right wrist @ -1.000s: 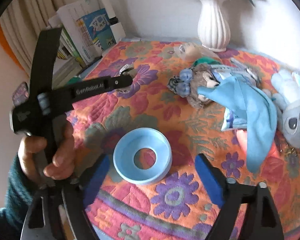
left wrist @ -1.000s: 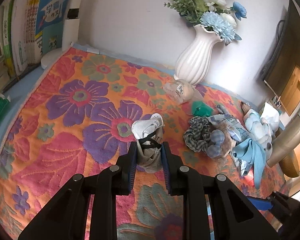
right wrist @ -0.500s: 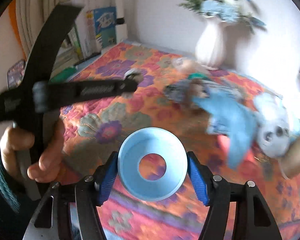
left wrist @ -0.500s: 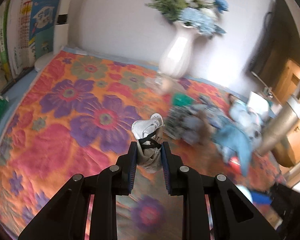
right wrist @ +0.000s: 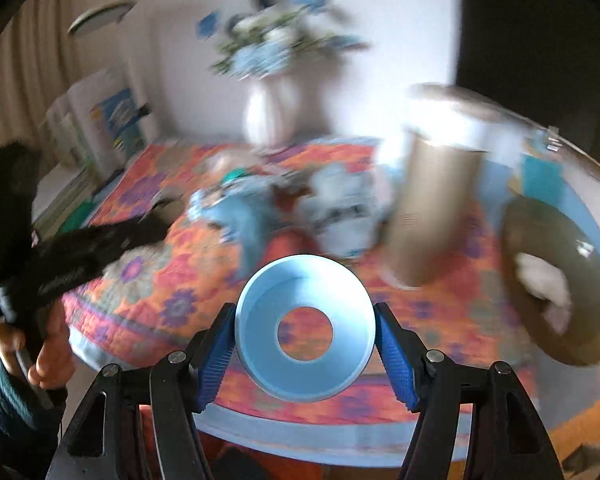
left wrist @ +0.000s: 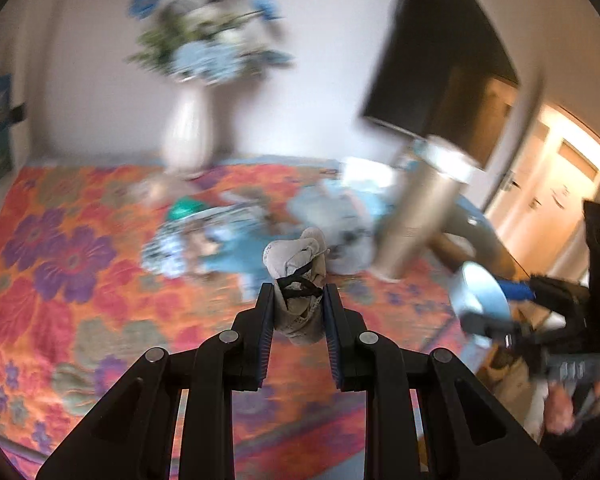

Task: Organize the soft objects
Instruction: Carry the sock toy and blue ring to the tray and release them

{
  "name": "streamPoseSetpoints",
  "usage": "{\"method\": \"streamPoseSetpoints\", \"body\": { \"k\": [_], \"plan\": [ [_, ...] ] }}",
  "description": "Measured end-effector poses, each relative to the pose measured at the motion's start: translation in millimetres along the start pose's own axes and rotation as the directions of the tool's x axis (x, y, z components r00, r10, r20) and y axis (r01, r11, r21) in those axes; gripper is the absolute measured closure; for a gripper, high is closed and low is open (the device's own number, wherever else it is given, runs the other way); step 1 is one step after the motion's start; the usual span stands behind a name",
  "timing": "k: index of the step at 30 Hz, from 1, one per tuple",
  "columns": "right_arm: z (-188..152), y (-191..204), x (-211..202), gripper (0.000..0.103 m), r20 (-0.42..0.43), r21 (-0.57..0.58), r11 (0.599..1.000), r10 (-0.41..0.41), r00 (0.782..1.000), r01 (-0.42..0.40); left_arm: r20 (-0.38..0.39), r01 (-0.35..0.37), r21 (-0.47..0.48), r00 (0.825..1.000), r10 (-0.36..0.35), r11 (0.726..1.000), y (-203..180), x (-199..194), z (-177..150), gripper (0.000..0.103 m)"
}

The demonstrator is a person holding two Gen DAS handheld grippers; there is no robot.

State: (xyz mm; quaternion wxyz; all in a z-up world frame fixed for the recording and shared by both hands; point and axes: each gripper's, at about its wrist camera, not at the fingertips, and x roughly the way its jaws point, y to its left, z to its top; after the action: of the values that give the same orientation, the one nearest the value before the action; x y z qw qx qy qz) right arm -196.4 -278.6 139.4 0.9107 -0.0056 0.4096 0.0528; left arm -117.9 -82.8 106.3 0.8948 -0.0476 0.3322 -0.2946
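My left gripper (left wrist: 296, 300) is shut on a rolled grey-white sock bundle (left wrist: 298, 276) tied with a black band, held above the floral cloth (left wrist: 60, 264). My right gripper (right wrist: 305, 344) is shut on a light blue ring-shaped lid (right wrist: 305, 328) with a round hole, held above the table's front edge; it also shows at the right of the left wrist view (left wrist: 482, 292). A blurred pile of soft toys and blue cloth (right wrist: 284, 208) lies mid-table, and appears in the left wrist view (left wrist: 260, 224).
A white vase with blue flowers (left wrist: 190, 132) stands at the back. A tall metallic cylinder container (right wrist: 436, 208) stands right of the pile, a dark ring-shaped object (right wrist: 556, 276) beyond it. Books (right wrist: 108, 120) line the left side. A dark screen (left wrist: 440, 68) hangs on the wall.
Both grippers swung right and rose. The right gripper closed on the blue lid and lifted it off the cloth. The left still holds the sock bundle.
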Motion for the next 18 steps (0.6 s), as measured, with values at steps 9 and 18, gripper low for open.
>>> {"method": "streamPoseSetpoints", "body": {
  "k": [9,18],
  "plan": [
    [-11,-115,-65,0.037,0.096,0.22,0.965,-0.167,0.981,0.142,-0.04,0.169,0.19,0.986,-0.164,0.967,-110,24,18,0.083],
    [-14,-249,-70,0.037,0.117,0.565,0.814,-0.242,0.963,0.136,-0.105,0.259,0.267,0.965,-0.239,0.928,-224,107,61,0.083]
  ]
}}
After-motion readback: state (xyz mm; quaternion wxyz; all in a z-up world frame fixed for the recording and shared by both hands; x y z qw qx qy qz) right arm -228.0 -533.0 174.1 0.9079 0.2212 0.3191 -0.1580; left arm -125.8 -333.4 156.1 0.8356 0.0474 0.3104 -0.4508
